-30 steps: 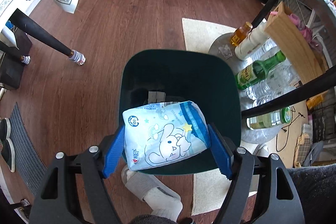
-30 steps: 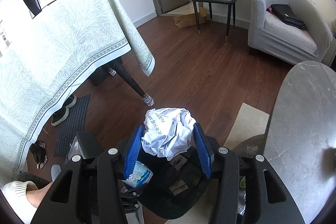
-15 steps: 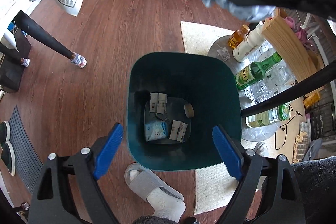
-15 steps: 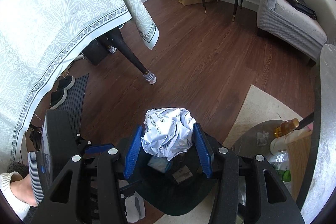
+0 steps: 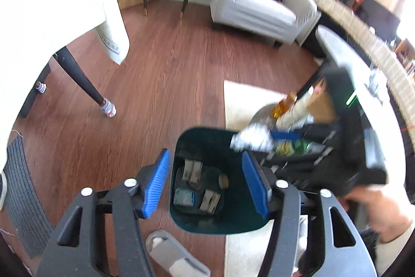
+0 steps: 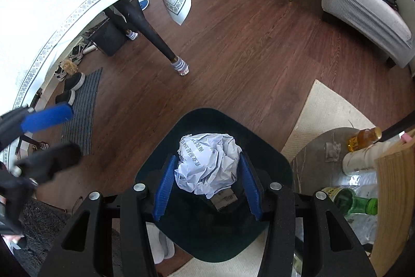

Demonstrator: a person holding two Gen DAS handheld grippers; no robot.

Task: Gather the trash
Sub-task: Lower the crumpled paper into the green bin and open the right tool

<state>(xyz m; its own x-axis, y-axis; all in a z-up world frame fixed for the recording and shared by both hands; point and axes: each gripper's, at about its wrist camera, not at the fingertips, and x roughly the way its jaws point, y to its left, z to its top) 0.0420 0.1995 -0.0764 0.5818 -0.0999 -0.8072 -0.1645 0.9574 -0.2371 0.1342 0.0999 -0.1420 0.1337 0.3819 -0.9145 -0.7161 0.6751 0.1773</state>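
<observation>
Wood floor: bin (image 6: 262, 136) holds discarded packets; right gripper (image 6: 206, 182) fingers clamp crumpled paper (image 6: 207, 165) above it, unreleased; left gripper (image 5: 206, 183) fingers spread, empty.

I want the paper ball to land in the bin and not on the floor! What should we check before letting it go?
1. Right hand-held gripper shut on the crumpled paper ball: ok.
2. Ball over the dark green bin opening: ok in the right wrist view; it hangs near the far rim in the left wrist view.
3. Left hand-held gripper open and empty: ok.
4. Left hand-held gripper out of the drop path: cannot tell.
5. Room left in the bin: ok, only a few scraps at the bottom.
</observation>
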